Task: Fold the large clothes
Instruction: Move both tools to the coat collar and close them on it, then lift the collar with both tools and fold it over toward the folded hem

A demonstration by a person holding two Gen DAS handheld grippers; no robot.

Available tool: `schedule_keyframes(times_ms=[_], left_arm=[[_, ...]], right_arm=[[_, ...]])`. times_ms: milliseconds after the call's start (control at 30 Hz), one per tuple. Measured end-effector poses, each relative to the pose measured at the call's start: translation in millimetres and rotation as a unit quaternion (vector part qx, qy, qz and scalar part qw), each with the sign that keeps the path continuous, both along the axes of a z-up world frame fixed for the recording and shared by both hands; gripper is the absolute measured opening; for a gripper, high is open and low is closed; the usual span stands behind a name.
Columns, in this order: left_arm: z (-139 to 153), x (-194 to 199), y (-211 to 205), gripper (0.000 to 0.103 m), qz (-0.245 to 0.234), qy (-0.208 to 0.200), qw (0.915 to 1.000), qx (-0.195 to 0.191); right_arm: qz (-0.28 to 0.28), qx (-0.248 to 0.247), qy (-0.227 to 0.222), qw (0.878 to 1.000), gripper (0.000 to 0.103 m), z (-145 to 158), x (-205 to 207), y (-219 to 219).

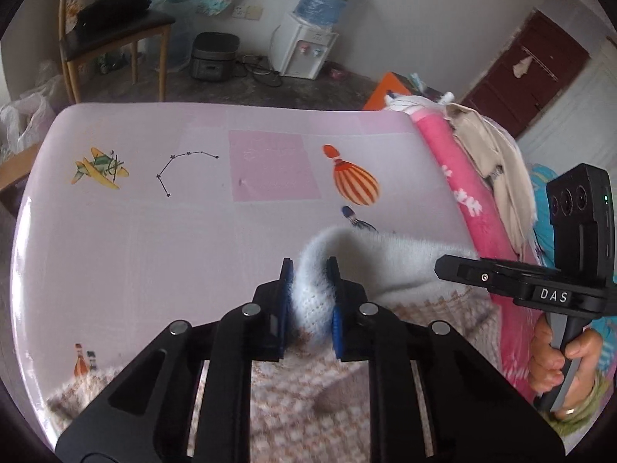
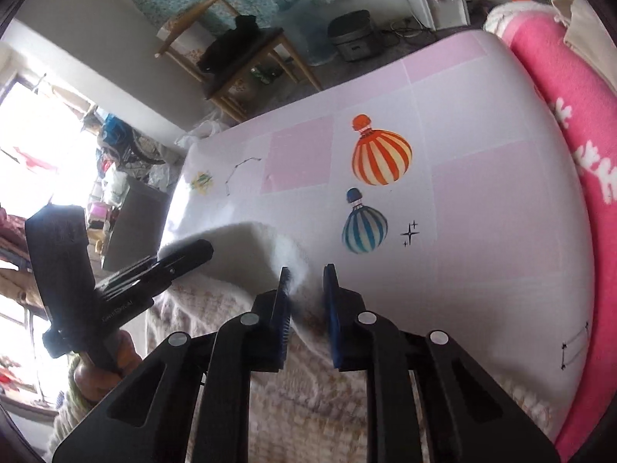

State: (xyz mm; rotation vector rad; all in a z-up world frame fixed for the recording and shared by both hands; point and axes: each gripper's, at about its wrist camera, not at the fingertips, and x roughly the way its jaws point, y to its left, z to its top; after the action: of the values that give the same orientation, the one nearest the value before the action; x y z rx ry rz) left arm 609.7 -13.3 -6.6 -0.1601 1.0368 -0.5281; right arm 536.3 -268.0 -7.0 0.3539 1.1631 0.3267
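A fuzzy knit sweater, white at the hem (image 1: 385, 258) with a brown-and-white checked body (image 1: 308, 386), lies on the pink printed bed sheet (image 1: 154, 231). My left gripper (image 1: 310, 270) is shut on a bunched fold of the white hem. My right gripper (image 2: 306, 276) stands over the same white edge (image 2: 250, 239); cloth lies between its jaws against the left pad (image 2: 284, 289), with a gap to the right pad. Each gripper shows in the other's view: the right (image 1: 501, 277), the left (image 2: 154, 270).
A rolled pink blanket (image 1: 462, 193) with a beige garment (image 1: 497, 166) on it runs along the bed's right side. Beyond the bed's far edge stand a wooden chair (image 1: 112, 38), a rice cooker (image 1: 214, 56) and a water dispenser (image 1: 304, 46).
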Motion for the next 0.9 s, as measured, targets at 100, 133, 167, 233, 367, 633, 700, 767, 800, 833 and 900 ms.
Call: schedule_keyframes(times_ms=[100, 133, 167, 233, 367, 633, 700, 767, 800, 833, 900], left_arm=[[22.8, -47.0, 6.3, 0.016, -0.042, -0.029, 0.9987, 0.008], [27.5, -66.3, 9.4, 0.016, -0.056, -0.039, 0.9976, 0.013], [30.1, -84.2, 12.7, 0.015, -0.065, -0.048, 0.9965, 0.022], [28.6, -118.7, 19.3, 0.015, -0.078, -0.058, 0.9944, 0.04], [10.3, -160.0, 31.5, 0.015, -0.084, -0.059, 0.9928, 0.062], [-11.8, -170.9, 41.4, 0.015, -0.062, -0.047, 0.9958, 0.048], [-12.0, -178.7, 45.9, 0.015, -0.061, -0.045, 0.9957, 0.053], [-5.7, -190.3, 57.2, 0.015, -0.063, -0.048, 0.9959, 0.044], [-0.5, -195.4, 64.7, 0.016, -0.063, -0.052, 0.9962, 0.031], [5.5, -197.2, 69.6, 0.016, -0.062, -0.057, 0.9963, 0.017], [17.6, -191.1, 74.9, 0.016, -0.053, -0.069, 0.9962, -0.003]], right_arm=[[0.046, -0.028, -0.03, 0.998, 0.017, 20.9, -47.9, 12.0], [0.061, -0.038, -0.034, 0.997, 0.017, 23.1, -62.0, 14.7], [0.078, -0.05, -0.034, 0.995, 0.017, 23.3, -78.2, 18.3], [0.106, -0.067, -0.032, 0.992, 0.018, 23.4, -106.3, 22.7], [0.125, -0.009, -0.065, 0.99, 0.028, 54.8, -128.5, 13.7], [0.115, 0.027, -0.031, 0.993, 0.029, 25.7, -72.9, 59.1], [0.126, 0.022, 0.018, 0.992, 0.029, -11.9, -74.4, 70.5], [0.134, 0.0, 0.055, 0.989, 0.029, -44.1, -86.0, 76.9], [0.139, -0.006, 0.059, 0.989, 0.029, -53.6, -92.2, 78.2], [0.141, -0.006, 0.041, 0.989, 0.029, -54.3, -98.9, 77.4], [0.141, -0.007, 0.037, 0.989, 0.029, -54.0, -102.8, 76.5]])
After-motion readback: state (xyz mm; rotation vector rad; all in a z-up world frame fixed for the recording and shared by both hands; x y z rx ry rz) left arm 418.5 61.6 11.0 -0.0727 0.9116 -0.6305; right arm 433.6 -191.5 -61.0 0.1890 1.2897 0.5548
